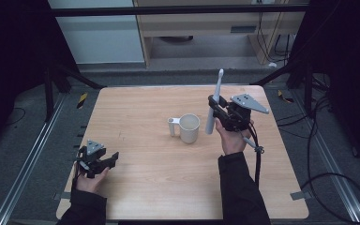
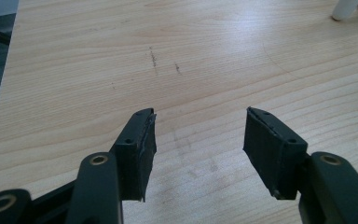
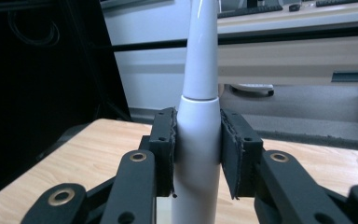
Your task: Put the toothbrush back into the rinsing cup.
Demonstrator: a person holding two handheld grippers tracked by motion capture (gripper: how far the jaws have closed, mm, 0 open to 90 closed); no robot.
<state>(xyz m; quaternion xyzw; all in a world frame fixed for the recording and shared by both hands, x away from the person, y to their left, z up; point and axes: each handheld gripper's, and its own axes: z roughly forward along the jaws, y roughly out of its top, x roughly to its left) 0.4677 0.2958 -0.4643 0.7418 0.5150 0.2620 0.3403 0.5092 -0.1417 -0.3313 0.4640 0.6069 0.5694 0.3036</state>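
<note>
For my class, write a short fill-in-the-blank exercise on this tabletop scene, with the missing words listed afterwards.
1. The right gripper is clamped on a white electric ____.
2. The white mug stands on the table with its handle pointing toward the ____ gripper's side.
3. The left gripper has its jaws ____, with nothing between them.

Missing words: toothbrush; left; open

Glossy white plastic toothbrush (image 3: 198,135), wood-grain table (image 1: 140,117)
</note>
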